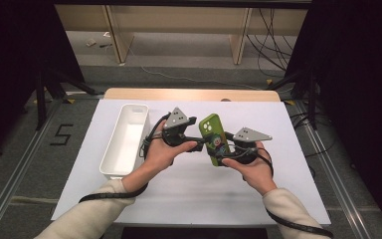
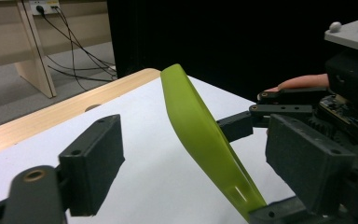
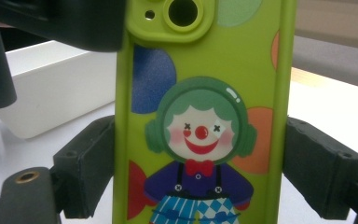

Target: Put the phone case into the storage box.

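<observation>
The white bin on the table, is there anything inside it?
No, the white bin shows a bare inside; the green phone case is held up beside it.

Grey floor [image 1: 25, 164] (marked 5), black curtains [image 1: 10, 50]

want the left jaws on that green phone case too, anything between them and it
Nothing visible does. The green phone case already stands between the left gripper jaws, with bare white table behind. The right gripper holds its sides.

Open white tabletop [image 1: 189, 199] is left along the lower part of the frame. The left side is blocked by a white bin [image 1: 124, 142]. At centre, passage is barred by the green phone case [image 1: 214, 139].
</observation>
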The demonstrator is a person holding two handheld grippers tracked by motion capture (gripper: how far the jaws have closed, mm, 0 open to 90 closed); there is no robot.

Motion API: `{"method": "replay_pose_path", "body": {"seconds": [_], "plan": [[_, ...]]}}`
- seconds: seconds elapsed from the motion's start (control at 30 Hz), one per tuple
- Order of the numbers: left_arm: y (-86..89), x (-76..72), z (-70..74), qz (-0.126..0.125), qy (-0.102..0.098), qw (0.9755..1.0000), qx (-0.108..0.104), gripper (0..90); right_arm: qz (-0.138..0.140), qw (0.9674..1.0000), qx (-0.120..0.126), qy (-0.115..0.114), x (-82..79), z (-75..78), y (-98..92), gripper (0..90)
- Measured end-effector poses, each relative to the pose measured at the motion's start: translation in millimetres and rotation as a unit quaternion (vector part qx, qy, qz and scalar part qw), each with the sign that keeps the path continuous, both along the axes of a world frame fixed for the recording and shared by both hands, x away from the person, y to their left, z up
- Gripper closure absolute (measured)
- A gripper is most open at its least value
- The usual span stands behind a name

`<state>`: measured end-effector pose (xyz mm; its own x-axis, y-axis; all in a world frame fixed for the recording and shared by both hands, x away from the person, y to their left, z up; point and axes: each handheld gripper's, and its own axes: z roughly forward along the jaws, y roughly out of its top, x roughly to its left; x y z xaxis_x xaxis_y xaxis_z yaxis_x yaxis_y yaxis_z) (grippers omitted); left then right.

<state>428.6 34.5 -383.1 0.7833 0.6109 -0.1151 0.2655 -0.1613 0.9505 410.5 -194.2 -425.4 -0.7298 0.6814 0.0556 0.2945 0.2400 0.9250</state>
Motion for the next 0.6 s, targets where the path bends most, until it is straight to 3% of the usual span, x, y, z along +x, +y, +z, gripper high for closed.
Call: {"method": "replay_pose_path", "body": {"seconds": [0.6], "plan": [[-12.3, 4.8, -6.7, -0.002, 0.02, 0.9997, -0.012, 52.4, 0.003, 0.9999, -0.004, -0.01, -2.6, 1.6, 4.8, 16.8]]}}
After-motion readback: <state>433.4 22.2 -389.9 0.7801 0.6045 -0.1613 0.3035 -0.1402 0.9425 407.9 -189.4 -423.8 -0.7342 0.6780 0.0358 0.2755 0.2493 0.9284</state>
